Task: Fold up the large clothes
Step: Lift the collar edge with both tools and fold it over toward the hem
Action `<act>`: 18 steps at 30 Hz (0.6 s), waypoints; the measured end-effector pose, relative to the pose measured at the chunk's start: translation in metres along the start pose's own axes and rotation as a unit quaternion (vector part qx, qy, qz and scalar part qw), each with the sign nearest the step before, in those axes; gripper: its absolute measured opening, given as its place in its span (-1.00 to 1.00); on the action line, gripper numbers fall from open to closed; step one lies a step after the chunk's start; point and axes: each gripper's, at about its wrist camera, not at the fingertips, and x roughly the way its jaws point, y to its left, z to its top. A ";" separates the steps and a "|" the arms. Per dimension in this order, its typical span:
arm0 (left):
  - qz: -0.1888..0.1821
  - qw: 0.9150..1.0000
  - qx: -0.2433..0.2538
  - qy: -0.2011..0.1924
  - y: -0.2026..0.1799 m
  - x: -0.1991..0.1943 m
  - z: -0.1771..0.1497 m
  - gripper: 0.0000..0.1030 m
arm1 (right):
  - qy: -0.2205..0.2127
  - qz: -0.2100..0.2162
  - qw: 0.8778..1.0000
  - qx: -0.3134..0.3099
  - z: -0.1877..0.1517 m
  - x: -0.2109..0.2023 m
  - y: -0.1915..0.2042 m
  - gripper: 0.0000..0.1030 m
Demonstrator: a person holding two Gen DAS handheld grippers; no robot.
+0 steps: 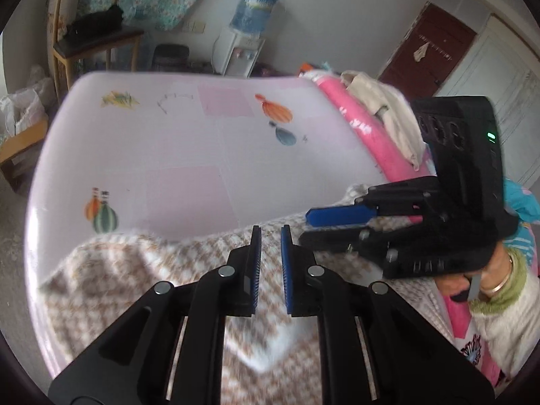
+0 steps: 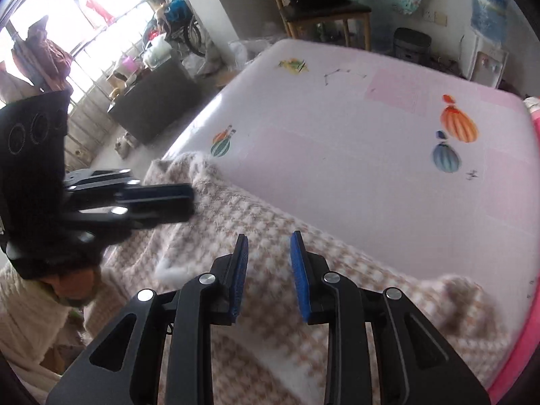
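Note:
A beige-and-white houndstooth fleece garment (image 1: 135,270) (image 2: 253,209) lies rumpled across the near part of a pale pink bed sheet (image 1: 189,141) (image 2: 354,155) printed with balloons. My left gripper (image 1: 271,229) (image 2: 191,202) hovers over the garment's middle. It is all but shut, with only a thin slit between the blue pads and no cloth in it. My right gripper (image 2: 270,236) (image 1: 305,227) hangs close beside it over the same cloth, jaws apart and empty. Motion blur hides the garment's folds and edges.
A pink rolled quilt (image 1: 357,125) with a cream cloth (image 1: 388,108) on it runs along the bed's right side. Beyond the bed's far edge stand a water dispenser (image 1: 241,54) and a wooden chair (image 1: 94,44). A person's hand in a cream sleeve (image 1: 499,290) holds the right gripper.

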 end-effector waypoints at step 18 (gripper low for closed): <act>0.042 0.992 0.121 0.013 -0.027 -0.028 -0.032 -0.76 | -0.026 -0.002 0.999 -0.039 -0.078 -0.076 -0.039 -0.50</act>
